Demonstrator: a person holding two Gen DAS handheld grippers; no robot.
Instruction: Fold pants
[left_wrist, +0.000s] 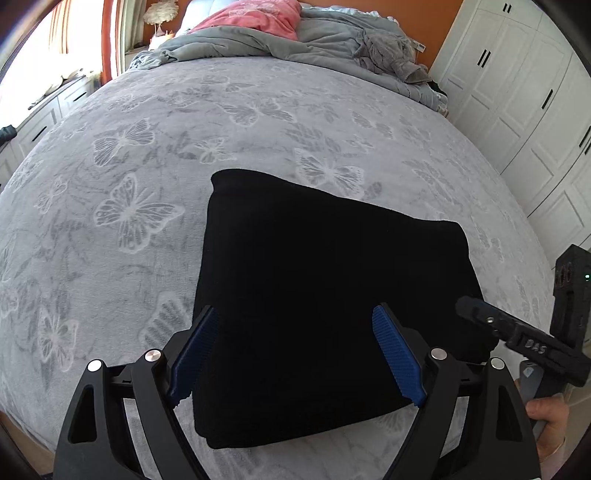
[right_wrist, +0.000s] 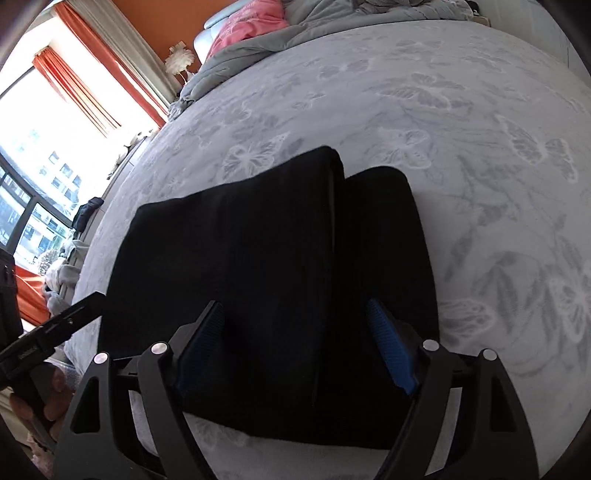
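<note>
Black pants (left_wrist: 332, 280) lie folded into a compact block on the grey butterfly-print bedspread (left_wrist: 147, 166), near the bed's front edge. My left gripper (left_wrist: 295, 317) is open, hovering just above the near end of the pants, holding nothing. In the right wrist view the pants (right_wrist: 258, 258) show a fold seam running front to back. My right gripper (right_wrist: 295, 314) is open above the near end of the pants, empty. The right gripper's body (left_wrist: 517, 339) shows at the right of the left wrist view; the left gripper's body (right_wrist: 51, 332) shows at the left of the right wrist view.
A crumpled grey duvet (left_wrist: 295, 40) and pink blanket (left_wrist: 255, 18) lie at the bed's far end. White wardrobes (left_wrist: 517, 92) stand to the right. A window with orange curtains (right_wrist: 85, 85) is on the left, with clothes piled below.
</note>
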